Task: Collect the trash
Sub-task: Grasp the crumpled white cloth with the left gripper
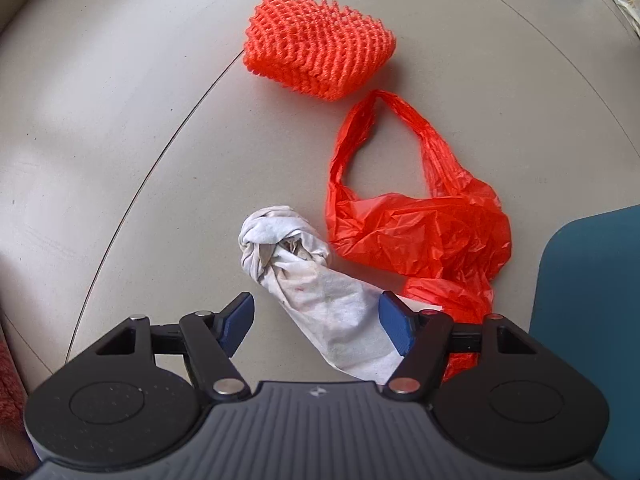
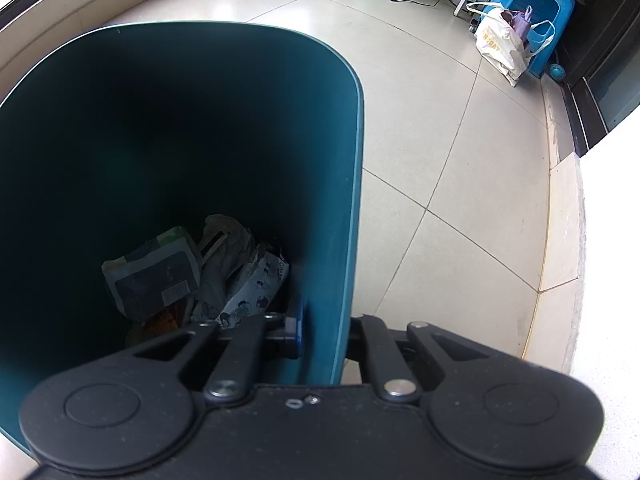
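On the left wrist view, the left gripper (image 1: 316, 326) hovers low over the tiled floor (image 1: 120, 120) with its blue fingers spread wide around a twisted white rag (image 1: 316, 280), not yet closed on it; a crumpled red plastic bag (image 1: 420, 228) lies touching the rag's right side, and an orange foam net (image 1: 320, 44) sits beyond both, near a tile seam. On the right wrist view, the right gripper (image 2: 320, 332) pinches the wall of the teal trash bin (image 2: 344, 184), one finger inside and one outside, steadying it. Wrappers (image 2: 192, 276) already lie at the bin's bottom, so collection appears partly done, with three pieces left on the floor.
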